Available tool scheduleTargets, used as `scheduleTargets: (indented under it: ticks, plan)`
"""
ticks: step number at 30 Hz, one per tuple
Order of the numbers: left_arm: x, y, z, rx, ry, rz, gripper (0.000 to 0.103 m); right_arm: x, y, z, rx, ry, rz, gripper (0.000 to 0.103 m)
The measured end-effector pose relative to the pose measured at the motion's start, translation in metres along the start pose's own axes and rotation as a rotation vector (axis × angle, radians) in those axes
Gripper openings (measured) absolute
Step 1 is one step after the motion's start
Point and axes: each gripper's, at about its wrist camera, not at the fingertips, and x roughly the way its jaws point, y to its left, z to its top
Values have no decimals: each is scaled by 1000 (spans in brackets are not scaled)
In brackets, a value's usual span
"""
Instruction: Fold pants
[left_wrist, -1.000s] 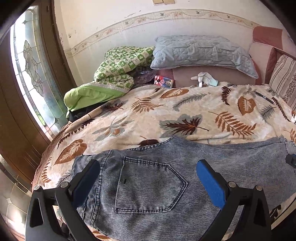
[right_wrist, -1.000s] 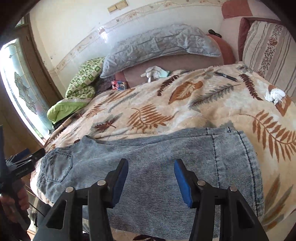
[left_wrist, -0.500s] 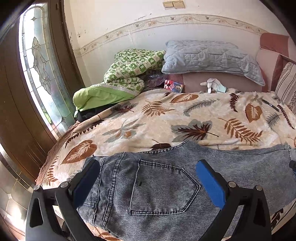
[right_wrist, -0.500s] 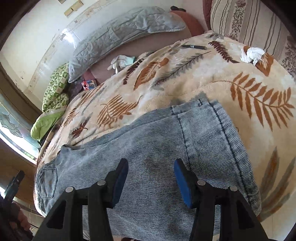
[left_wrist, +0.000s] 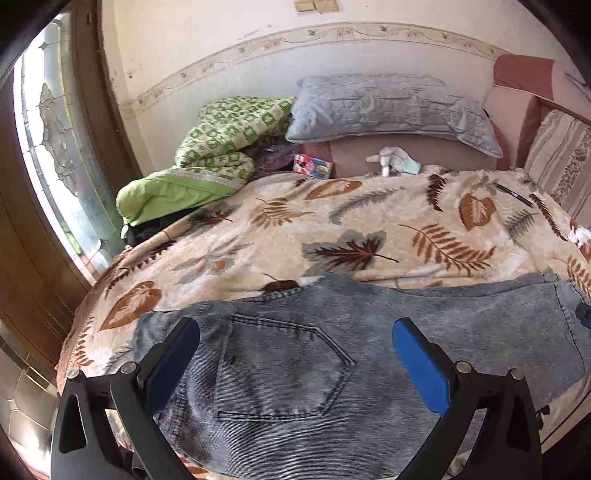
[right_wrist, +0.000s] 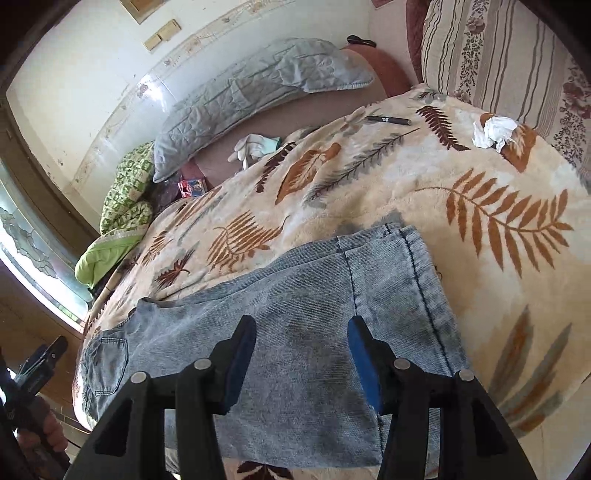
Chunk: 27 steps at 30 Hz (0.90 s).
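Grey-blue denim pants (left_wrist: 332, 354) lie flat along the near edge of the bed, one leg laid on the other, back pocket (left_wrist: 280, 369) up. My left gripper (left_wrist: 295, 354) is open and empty, hovering over the waist and pocket end. My right gripper (right_wrist: 301, 350) is open and empty above the lower legs (right_wrist: 332, 314), with the hems (right_wrist: 417, 280) just right of it. The left gripper (right_wrist: 37, 365) also shows at the far left of the right wrist view.
A leaf-print blanket (left_wrist: 332, 229) covers the bed. At the head are a grey pillow (left_wrist: 388, 107), a green quilt (left_wrist: 221, 147), a small box (left_wrist: 312, 164) and white gloves (right_wrist: 255, 146). A pen (right_wrist: 388, 120) and crumpled tissue (right_wrist: 493, 131) lie right. A glass door (left_wrist: 59, 147) stands left.
Both grippers have pulled back and risen a little. The right wrist view has tilted and swung toward the hem end. The pants lie as before.
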Motion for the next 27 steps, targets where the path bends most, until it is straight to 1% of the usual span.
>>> scheduleTargets:
  ticks: [2,4,5,8,12,14,15,16,17,19,20,22,23,24,26,27]
  plan:
    - [7,-20,-5,41,27,-57,103,-13,-12,-6,31,-5,51,55]
    - [14,-43,-12,93,55,-97,103,-30,-28,-14,67,-24,106,55]
    - [17,-54,-14,113,71,-120,103,-37,-37,-18,90,-32,126,57]
    - [25,-77,-21,152,110,-180,103,-52,-62,-29,182,-34,139,60]
    - [37,-93,-31,193,148,-200,103,-51,-88,-44,304,19,167,60]
    - [52,-97,-41,235,201,-187,103,-49,-95,-50,354,31,191,60]
    - [62,-99,-47,256,243,-162,103,-49,-96,-51,367,21,197,60]
    - [69,-97,-53,253,270,-161,103,-52,-96,-49,370,1,200,60]
    - [68,-90,-55,217,257,-191,103,-54,-94,-46,364,-21,201,60]
    - [69,-83,-54,191,278,-209,103,-58,-86,-34,321,-57,206,60]
    - [69,-82,-54,195,280,-212,103,-57,-81,-26,288,-69,188,60]
    - [67,-82,-55,209,269,-198,103,-49,-72,-7,232,-83,102,60]
    - [67,-82,-56,213,265,-198,103,-43,-70,3,213,-85,74,60]
    - [66,-81,-57,214,263,-200,103,-36,-69,13,194,-84,52,60]
    - [66,-80,-59,204,257,-205,103,-20,-70,30,168,-80,-28,60]
    - [66,-79,-60,198,256,-207,103,-10,-71,37,153,-61,-64,60]
